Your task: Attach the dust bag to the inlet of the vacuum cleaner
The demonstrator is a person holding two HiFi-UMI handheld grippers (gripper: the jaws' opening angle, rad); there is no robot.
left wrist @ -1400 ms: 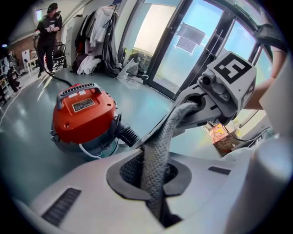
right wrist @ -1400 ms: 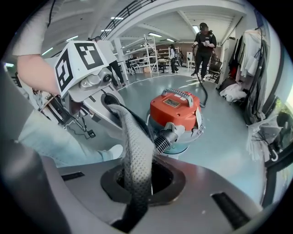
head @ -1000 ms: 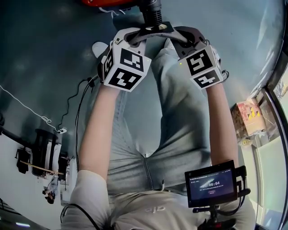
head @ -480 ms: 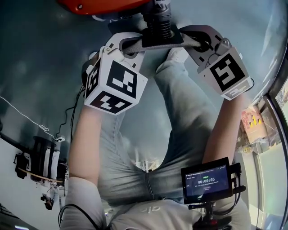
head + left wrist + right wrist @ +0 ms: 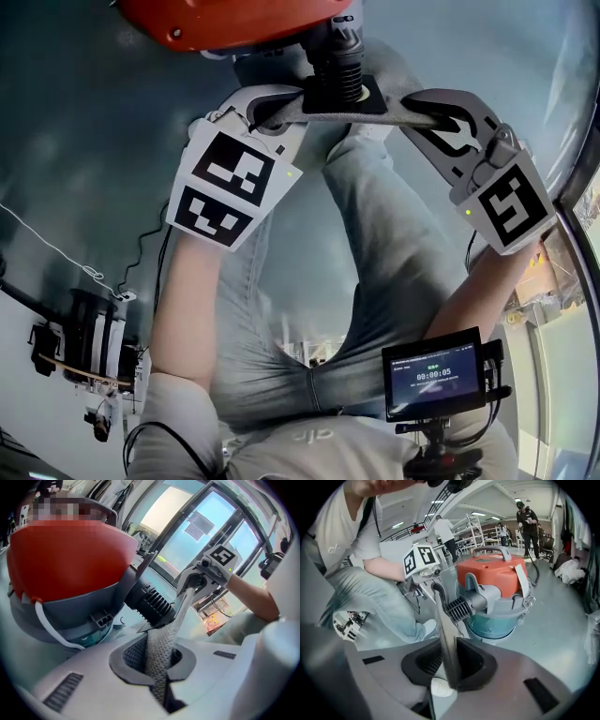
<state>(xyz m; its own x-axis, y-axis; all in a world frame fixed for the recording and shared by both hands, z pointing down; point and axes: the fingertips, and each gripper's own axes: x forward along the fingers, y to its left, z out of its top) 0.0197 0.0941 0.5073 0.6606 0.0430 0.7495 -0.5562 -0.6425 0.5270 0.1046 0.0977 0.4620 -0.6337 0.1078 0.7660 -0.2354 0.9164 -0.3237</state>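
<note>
The vacuum cleaner (image 5: 234,19) has an orange lid and a black ribbed inlet (image 5: 336,52); it stands at the top of the head view. A grey mesh dust bag (image 5: 375,114) is stretched as a band just below the inlet, between my two grippers. My left gripper (image 5: 272,108) is shut on the bag's left end, with the mesh (image 5: 161,639) pinched between its pads. My right gripper (image 5: 441,117) has its jaws opening. The bag's edge (image 5: 446,639) still stands between them with a gap beside it. The inlet (image 5: 461,606) shows right behind the band.
The person's legs in light jeans (image 5: 394,253) lie below the grippers. A small monitor (image 5: 436,370) is mounted low at the right. Cables (image 5: 150,244) run over the grey floor at left. Other people (image 5: 527,520) stand far behind the vacuum cleaner (image 5: 497,578).
The two grippers have spread apart, pulling the bag into a wider band under the inlet. The right gripper has rolled and swung out to the right. More of the orange vacuum shows.
</note>
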